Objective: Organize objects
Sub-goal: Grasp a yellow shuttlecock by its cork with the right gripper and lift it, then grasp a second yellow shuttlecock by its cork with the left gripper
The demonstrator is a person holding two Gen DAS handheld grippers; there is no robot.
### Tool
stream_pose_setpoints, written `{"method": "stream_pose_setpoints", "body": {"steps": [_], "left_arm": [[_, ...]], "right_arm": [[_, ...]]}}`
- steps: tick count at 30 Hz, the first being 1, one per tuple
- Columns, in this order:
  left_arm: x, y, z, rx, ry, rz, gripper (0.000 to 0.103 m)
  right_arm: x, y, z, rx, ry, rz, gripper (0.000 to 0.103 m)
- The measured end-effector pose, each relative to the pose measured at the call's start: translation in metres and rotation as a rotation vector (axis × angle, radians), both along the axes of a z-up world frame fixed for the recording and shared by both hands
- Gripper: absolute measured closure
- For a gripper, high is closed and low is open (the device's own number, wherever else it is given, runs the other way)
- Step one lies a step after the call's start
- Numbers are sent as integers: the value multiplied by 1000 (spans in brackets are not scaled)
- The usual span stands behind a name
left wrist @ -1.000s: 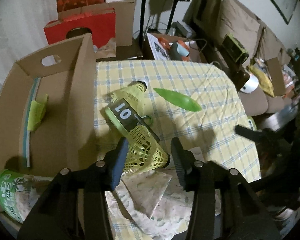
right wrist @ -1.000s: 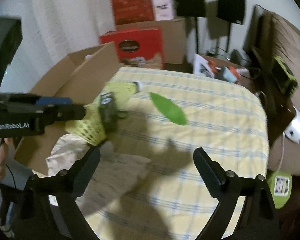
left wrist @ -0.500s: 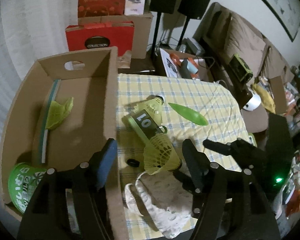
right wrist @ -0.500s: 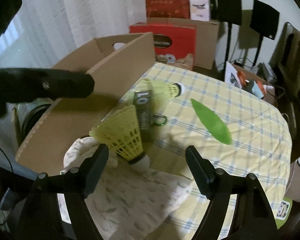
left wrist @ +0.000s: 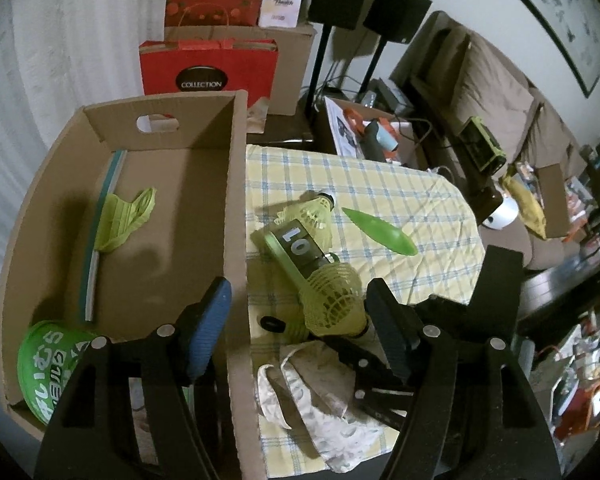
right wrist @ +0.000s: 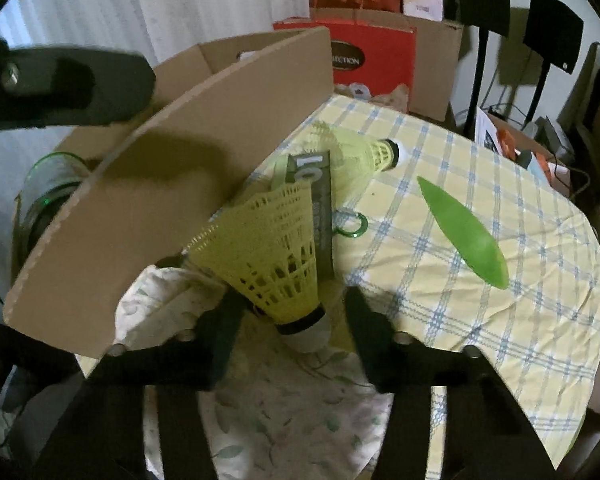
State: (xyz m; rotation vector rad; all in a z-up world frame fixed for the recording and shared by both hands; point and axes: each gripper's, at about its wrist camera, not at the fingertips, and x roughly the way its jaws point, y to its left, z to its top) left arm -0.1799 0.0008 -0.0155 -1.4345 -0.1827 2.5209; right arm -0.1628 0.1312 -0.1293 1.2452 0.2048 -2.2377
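Right wrist: right gripper (right wrist: 290,322) jaws closing around shuttlecock (right wrist: 272,258) (cork end).

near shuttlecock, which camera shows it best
The right wrist view: the near shuttlecock fills the centre, skirt and white cork unobstructed, cork between the right claw. The left wrist view shows it smaller, its cork partly hidden behind a claw finger.

My left tool (left wrist: 300,320) straddles the tall wall of the cardboard box (left wrist: 236,216), which bars any sideways pass. Ahead of my right tool (right wrist: 292,332) the near shuttlecock (right wrist: 272,264), dark tube (right wrist: 320,208) and far shuttlecock (right wrist: 356,156) crowd the desk (right wrist: 520,300). Right of the green spoon (right wrist: 464,236), the cloth lies bare. The box floor (left wrist: 172,216) has open middle room.
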Motion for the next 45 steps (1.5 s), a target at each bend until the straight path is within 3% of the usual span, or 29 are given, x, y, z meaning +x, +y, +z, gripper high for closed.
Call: {"method": "stream_pose_setpoints", "body": {"steps": [2, 5, 17, 22, 28, 31, 45], "left_arm": [[-1, 0, 0, 0, -1, 2, 35], [-4, 2, 0, -2, -7, 5, 35], [-43, 33, 0, -58, -37, -35, 26], [-64, 55, -6, -119, -49, -73, 25], [-91, 77, -23, -144, -106, -103, 25], [-106, 86, -35, -197, -119, -101, 25], [-143, 107, -92, -346, -219, -118, 27]], "right_arm": [[-2, 4, -2, -25, -28, -4, 75], [-1, 12, 2, -38, -11, -28, 77], [8, 71, 30, -110, 14, -162, 77], [14, 96, 41, -136, 24, -215, 77], [20, 118, 53, -149, 44, -258, 77], [23, 126, 57, -160, 46, -273, 77], [26, 144, 47, -166, 20, -302, 77]]}}
